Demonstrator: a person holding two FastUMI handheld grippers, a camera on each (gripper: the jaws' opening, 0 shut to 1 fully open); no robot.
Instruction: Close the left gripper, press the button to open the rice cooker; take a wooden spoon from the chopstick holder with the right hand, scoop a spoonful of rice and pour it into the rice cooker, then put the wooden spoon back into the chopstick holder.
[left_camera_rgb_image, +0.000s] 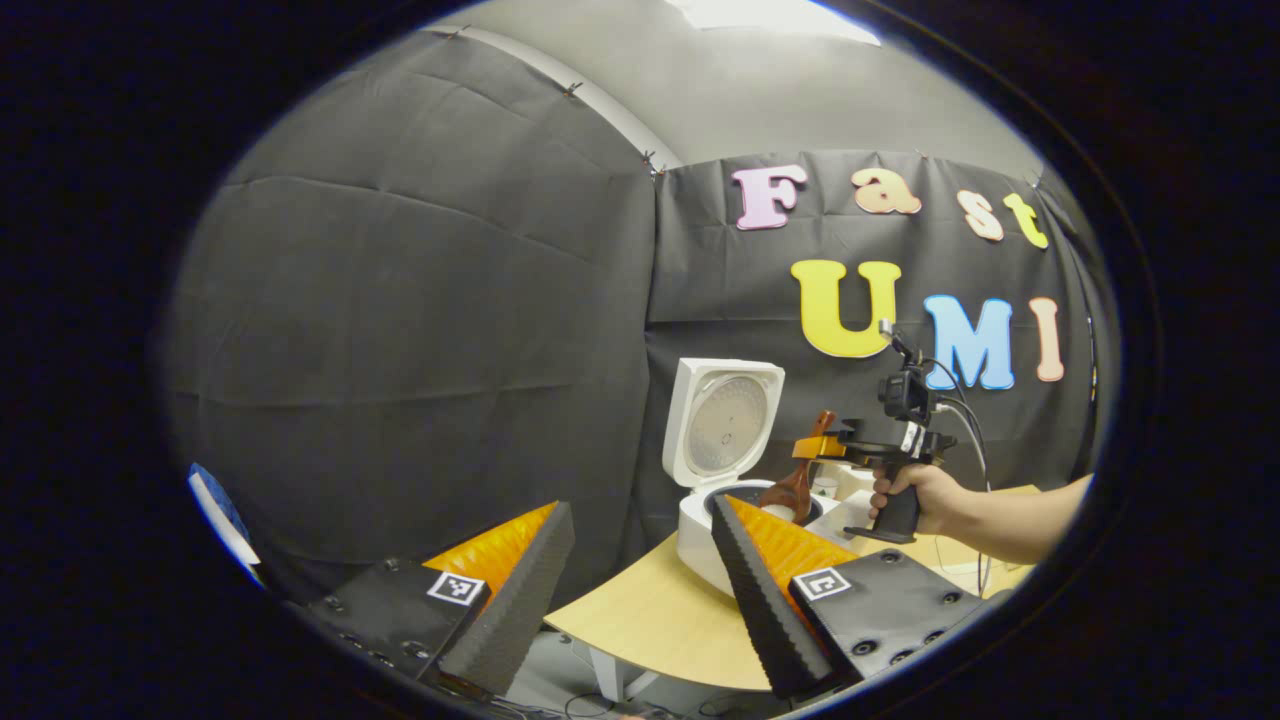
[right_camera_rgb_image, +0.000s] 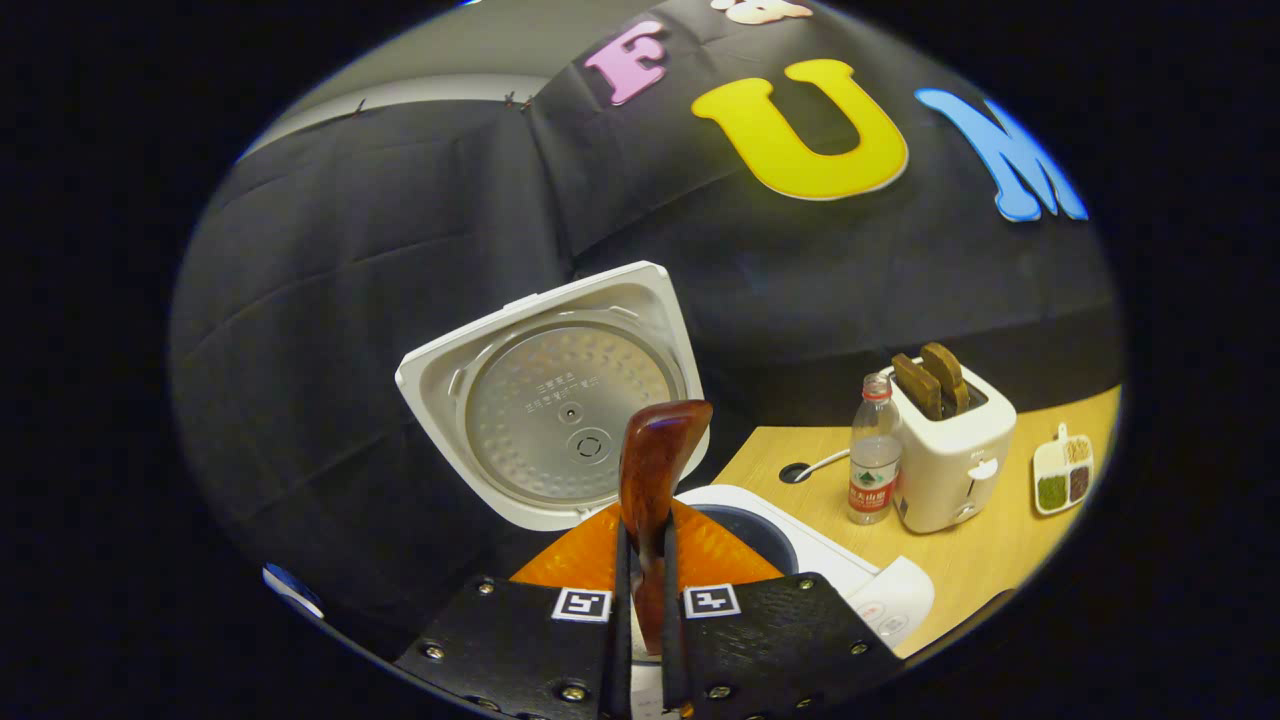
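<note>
Wooden table, toaster beside bottle

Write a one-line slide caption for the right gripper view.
Right gripper clamps wooden spoon before open rice cooker.

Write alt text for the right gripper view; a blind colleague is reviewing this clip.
The right gripper clamps a wooden spoon handle-up over the open rice cooker, whose lid stands raised. Beyond, on the table, stand a water bottle, toaster and small dish.
</note>
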